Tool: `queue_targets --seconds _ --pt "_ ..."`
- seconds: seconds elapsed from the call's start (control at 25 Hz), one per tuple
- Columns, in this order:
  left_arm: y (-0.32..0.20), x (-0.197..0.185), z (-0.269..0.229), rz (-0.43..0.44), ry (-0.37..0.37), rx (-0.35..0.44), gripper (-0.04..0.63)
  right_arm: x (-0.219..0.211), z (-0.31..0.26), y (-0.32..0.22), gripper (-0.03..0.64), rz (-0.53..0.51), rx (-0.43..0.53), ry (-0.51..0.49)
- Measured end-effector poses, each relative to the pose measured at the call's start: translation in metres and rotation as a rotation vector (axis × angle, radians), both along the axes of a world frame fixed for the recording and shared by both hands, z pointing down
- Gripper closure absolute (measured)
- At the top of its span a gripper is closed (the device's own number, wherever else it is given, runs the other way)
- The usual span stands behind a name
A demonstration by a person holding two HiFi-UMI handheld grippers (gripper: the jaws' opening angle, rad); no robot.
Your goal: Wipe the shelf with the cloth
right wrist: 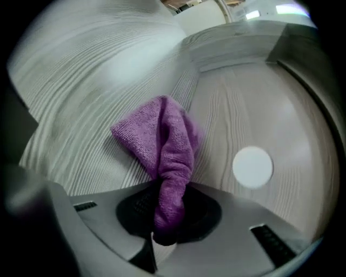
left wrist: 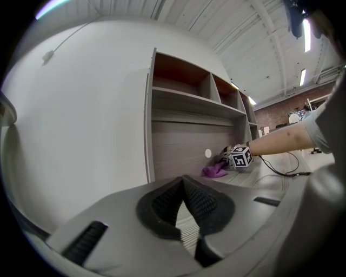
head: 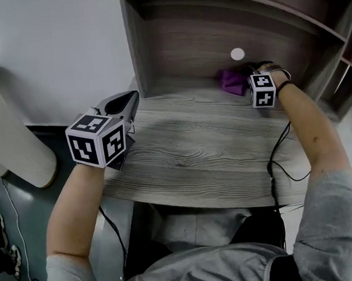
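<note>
- White wall: plain surface that meets the left side panel of the shelf unit
- Left tool: held at the left edge of the lowest board, just beside the front of the side panel. Its black-and-white marker cube lies toward the person. The ribbed pads are pressed together at the tips with nothing between them. It is well apart from the cloth, and contact with the board cannot be told
- Grey wood-grain shelf unit: a broad lowest board under a recessed bay, with further boards and compartments above and to the right
- Purple microfibre cloth: bunched at the rear of the lowest board, where the board meets the back panel. It lies just left of the right tool; one end is gathered into a roll and gripped, and the free part spreads on the wood
- White round disc: set flat in the back panel, above the cloth and apart from it
- Right tool: reached deep into the bay, jaws clamped on the rolled end of the cloth, marker cube facing the person
- Black cable: runs from the right tool beside the forearm and over the front edge of the board
</note>
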State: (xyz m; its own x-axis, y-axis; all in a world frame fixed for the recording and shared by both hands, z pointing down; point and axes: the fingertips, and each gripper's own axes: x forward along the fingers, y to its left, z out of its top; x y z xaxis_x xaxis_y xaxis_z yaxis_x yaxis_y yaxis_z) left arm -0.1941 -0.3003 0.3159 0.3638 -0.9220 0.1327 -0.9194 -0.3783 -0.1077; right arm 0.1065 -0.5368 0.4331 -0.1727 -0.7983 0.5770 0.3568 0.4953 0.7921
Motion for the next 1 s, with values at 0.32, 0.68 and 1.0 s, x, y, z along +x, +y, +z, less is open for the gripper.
queue_targets --seconds 0.32,0.68,1.0 --pt "-0.003 0.010 -0.004 0.015 0.005 0.010 0.574 0.102 0.008 -0.009 0.551 0.239 -0.124 0.090" --pt "-0.003 0.020 -0.004 0.030 0.005 0.021 0.574 0.202 0.011 -0.019 0.551 0.543 -0.109 0.284" --pt "-0.016 0.055 -0.019 0.078 0.012 0.048 0.574 0.228 -0.003 -0.019 0.552 0.608 -0.026 0.322"
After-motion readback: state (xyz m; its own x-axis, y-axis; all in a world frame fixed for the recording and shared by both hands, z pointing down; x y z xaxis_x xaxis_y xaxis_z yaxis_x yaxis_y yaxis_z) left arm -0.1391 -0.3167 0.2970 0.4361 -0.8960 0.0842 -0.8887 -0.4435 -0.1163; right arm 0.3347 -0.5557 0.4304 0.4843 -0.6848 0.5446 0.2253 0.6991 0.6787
